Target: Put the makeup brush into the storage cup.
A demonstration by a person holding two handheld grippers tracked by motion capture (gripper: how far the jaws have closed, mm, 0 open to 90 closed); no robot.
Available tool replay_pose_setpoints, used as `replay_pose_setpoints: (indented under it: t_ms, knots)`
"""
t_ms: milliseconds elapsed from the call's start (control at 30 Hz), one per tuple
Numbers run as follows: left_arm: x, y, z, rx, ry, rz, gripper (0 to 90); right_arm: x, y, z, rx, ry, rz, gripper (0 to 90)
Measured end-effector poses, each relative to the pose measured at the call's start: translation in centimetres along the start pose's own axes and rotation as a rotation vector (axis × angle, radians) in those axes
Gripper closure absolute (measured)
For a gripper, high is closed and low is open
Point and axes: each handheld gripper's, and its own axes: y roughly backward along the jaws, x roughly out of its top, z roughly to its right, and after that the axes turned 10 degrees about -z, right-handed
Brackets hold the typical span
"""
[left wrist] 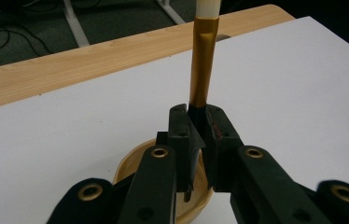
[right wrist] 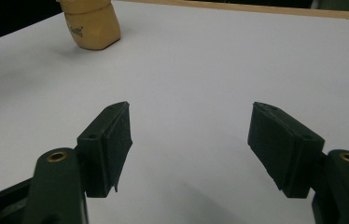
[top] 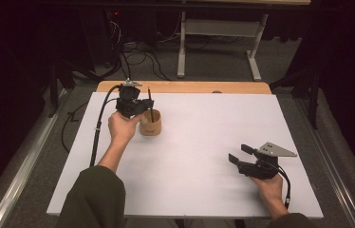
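Dim room, dark surroundings; white sheet [top: 204,142] evenly lit, soft shadows, mild blur.

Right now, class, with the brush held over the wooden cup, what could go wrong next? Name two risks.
1. The left tool grips the brush low on its handle, just above the wooden cup; a tilt could tip the cup.
2. The right tool is open and apart from the cup, so nothing steadies it.

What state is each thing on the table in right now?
Brush: upright, clamped in the left gripper, over the cup.
Wooden cup: upright, standing on the white board.
Right gripper: jaws wide open, empty, apart from the cup.
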Motion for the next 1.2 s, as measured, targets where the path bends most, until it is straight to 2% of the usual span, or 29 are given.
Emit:
replay_pose_setpoints:
  t_ms: [500, 933, 1200]
  knots:
    - [-0.09, -0.52, -0.01, 0.018, -0.006, -0.023, 81.9, 0.02, 0.06, -0.06, 0.0, -0.001, 0.002, 32.1]
    - [-0.29, -0.44, 0.22, 0.031, 0.0, -0.02, 58.9, 0.02, 0.1, -0.08, 0.0, -0.001, 0.004, 32.1]
    - [-0.5, 0.18, 0.53, 0.015, -0.001, 0.014, 46.5, 0.03, 0.11, -0.09, -0.001, 0.001, 0.007, 32.1]
